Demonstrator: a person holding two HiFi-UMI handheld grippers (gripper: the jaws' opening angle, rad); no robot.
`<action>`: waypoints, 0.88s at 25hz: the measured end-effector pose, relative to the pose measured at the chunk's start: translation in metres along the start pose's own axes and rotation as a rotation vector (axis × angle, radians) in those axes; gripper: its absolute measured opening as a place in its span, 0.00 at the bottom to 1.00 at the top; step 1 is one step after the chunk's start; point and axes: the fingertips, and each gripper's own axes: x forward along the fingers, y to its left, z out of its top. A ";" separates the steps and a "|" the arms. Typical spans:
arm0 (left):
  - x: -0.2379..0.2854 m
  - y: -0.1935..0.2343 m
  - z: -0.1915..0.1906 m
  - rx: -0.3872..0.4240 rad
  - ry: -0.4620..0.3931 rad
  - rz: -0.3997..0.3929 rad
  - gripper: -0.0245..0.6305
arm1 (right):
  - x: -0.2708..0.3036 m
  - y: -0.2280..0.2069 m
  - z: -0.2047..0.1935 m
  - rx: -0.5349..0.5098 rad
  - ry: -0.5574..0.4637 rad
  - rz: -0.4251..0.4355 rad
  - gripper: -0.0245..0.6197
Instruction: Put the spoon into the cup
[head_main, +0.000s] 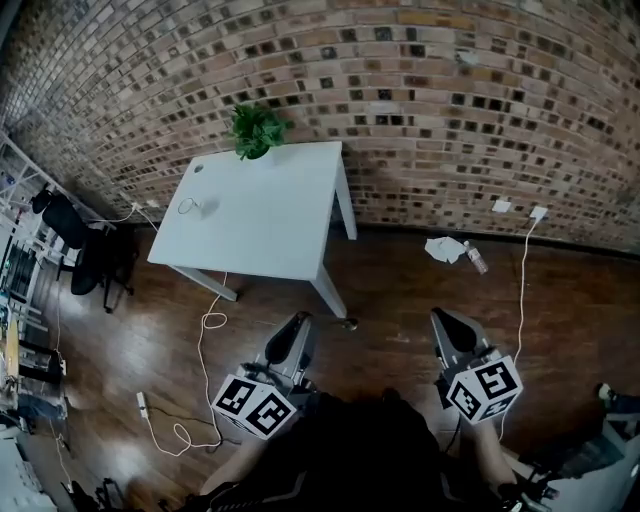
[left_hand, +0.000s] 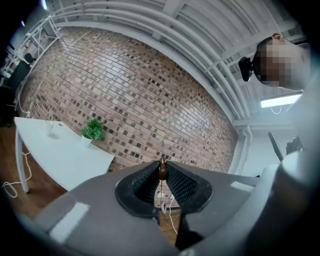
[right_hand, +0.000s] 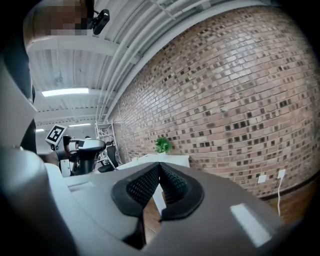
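A clear cup (head_main: 190, 206) stands near the left edge of the white table (head_main: 270, 225), well ahead of both grippers; it also shows as a small cup (left_hand: 50, 128) in the left gripper view. My left gripper (head_main: 296, 325) is held level over the wooden floor, short of the table. Its jaws (left_hand: 162, 172) are almost together on a thin brown-tipped piece, apparently the spoon (left_hand: 162, 170); the rest of the spoon is hidden. My right gripper (head_main: 445, 322) is alongside it at the right, and its jaws (right_hand: 160, 165) are shut with nothing between them.
A potted plant (head_main: 255, 128) sits at the table's far edge against the brick wall. A white cable (head_main: 210, 322) loops across the floor by the table's legs. An office chair (head_main: 90, 255) stands at the left. Crumpled paper (head_main: 443, 248) and a bottle (head_main: 476, 257) lie at the right.
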 end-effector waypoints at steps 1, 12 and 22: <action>0.000 0.008 0.003 -0.001 -0.001 -0.006 0.09 | 0.007 0.005 0.000 -0.005 -0.001 -0.001 0.05; -0.019 0.140 0.058 -0.050 -0.040 -0.051 0.09 | 0.099 0.068 0.007 -0.013 0.003 -0.089 0.05; -0.051 0.242 0.088 -0.065 -0.047 -0.068 0.09 | 0.181 0.135 0.002 -0.031 0.003 -0.101 0.05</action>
